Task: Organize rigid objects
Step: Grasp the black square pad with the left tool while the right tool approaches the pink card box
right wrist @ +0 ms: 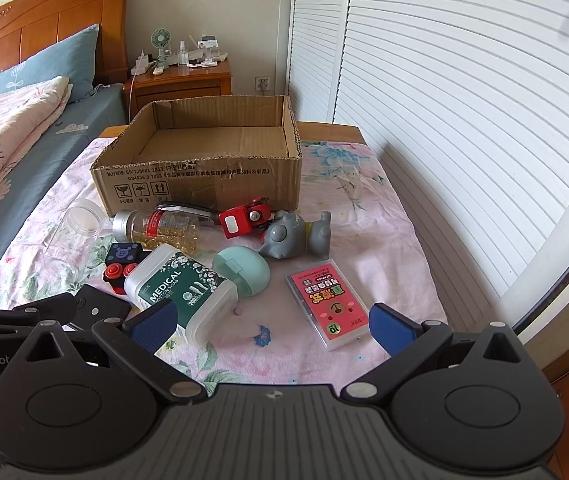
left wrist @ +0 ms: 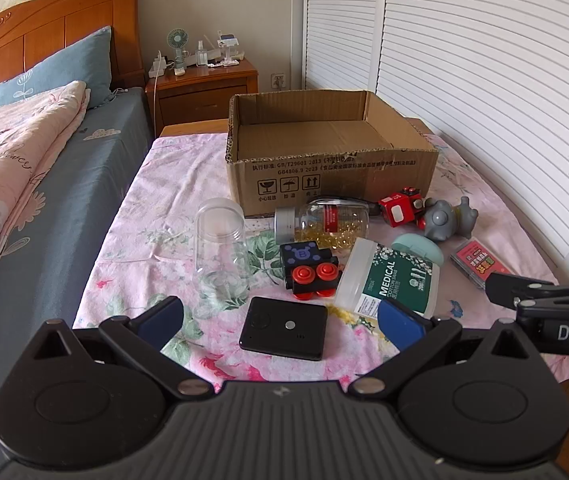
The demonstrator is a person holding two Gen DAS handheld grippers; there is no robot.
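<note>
Cardboard box [right wrist: 204, 184] empty, nothing sorted: swab jar [right wrist: 180, 292], pill bottle [right wrist: 160, 226], toys (all loose) on desk [right wrist: 364, 240]; left tool [left wrist: 280, 320] and right tool [right wrist: 272, 326] both spread apart, unladen.

Wooden bed [left wrist: 56, 92] at left, nightstand [left wrist: 204, 84] beyond, white louvered doors [right wrist: 464, 80] at right, daylight

You get bright, soft daylight through the louvred shutters [right wrist: 464, 100]; shadows are faint, focus is sharp, and fisheye bending curves both views' edges.
</note>
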